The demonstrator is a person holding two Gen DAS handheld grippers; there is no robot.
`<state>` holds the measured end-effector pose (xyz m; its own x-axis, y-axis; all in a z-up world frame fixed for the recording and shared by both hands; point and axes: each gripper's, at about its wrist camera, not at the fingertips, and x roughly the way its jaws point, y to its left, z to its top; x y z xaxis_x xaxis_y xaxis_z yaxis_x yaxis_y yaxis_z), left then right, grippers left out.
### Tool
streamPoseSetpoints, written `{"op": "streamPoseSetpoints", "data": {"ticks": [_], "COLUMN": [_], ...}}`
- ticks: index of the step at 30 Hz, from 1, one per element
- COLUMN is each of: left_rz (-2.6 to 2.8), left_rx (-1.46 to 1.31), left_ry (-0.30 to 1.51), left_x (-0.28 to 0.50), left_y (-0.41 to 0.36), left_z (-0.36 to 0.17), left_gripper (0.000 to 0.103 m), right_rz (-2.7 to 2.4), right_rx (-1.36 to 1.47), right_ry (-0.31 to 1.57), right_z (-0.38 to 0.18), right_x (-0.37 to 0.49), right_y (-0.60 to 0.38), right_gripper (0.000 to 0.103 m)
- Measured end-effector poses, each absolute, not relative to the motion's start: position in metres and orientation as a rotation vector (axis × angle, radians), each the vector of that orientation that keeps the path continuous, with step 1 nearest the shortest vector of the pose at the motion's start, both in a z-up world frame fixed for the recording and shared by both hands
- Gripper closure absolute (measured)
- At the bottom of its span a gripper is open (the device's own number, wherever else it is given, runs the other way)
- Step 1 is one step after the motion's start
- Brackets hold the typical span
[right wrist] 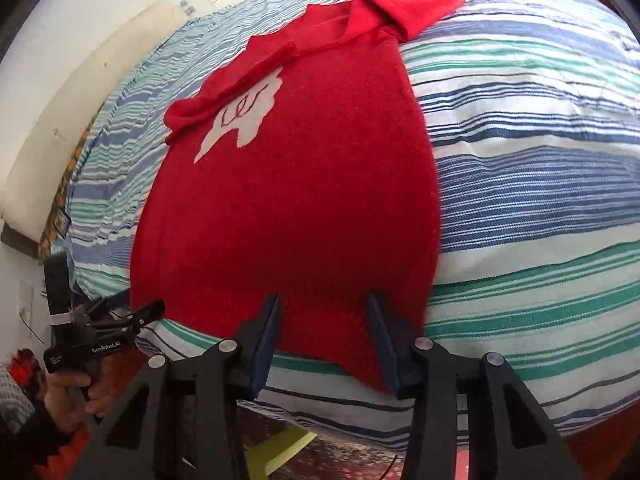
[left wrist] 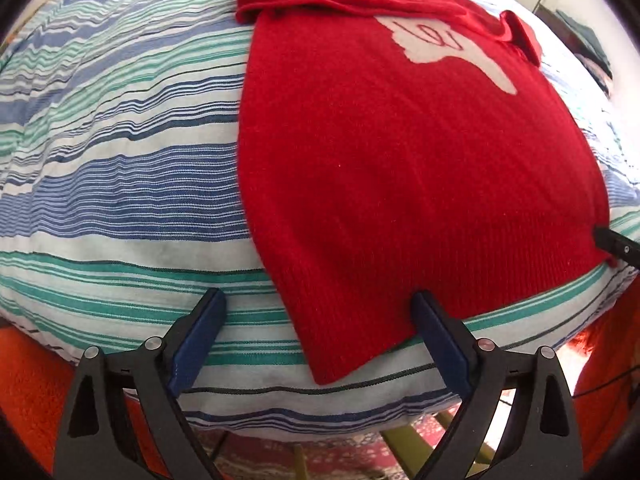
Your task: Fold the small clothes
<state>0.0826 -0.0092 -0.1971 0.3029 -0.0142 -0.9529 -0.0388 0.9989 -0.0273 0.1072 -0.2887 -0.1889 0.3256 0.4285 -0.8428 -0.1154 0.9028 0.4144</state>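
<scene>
A small red knitted sweater (left wrist: 400,152) with a white motif lies flat on a striped bedcover (left wrist: 120,168), its sleeves folded across the top. My left gripper (left wrist: 320,300) is open, its jaws astride the sweater's near left hem corner, not closed on it. In the right wrist view the sweater (right wrist: 296,200) fills the middle. My right gripper (right wrist: 324,304) is open with both fingers over the near hem, the fabric between them. The left gripper (right wrist: 136,316) shows at the left of that view, held in a hand.
The striped cover (right wrist: 540,184) drapes over the near edge of the surface. Below it are a patterned red rug (left wrist: 320,460) and yellow-green legs (left wrist: 400,444). A cream headboard (right wrist: 80,92) stands at the far left. The right gripper's tip (left wrist: 616,244) shows at the sweater's right hem.
</scene>
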Motion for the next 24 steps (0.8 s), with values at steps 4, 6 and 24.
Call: {"op": "streamPoseSetpoints", "data": {"ticks": [4, 6, 24], "left_rz": [0.019, 0.017, 0.045], "left_rx": [-0.023, -0.029, 0.007], "left_ry": [1.256, 1.258, 1.299], "left_x": [0.084, 0.087, 0.079], "left_y": [-0.011, -0.01, -0.016], "left_z": [-0.199, -0.201, -0.198], "left_gripper": [0.006, 0.005, 0.001], "right_rz": [0.355, 0.354, 0.348], "right_rx": [0.251, 0.242, 0.301], "right_ry": [1.19, 1.187, 1.205], "right_z": [-0.188, -0.188, -0.185], "right_x": [0.108, 0.108, 0.103], "right_y": [-0.284, -0.283, -0.291], "right_gripper": [0.058, 0.058, 0.058]}}
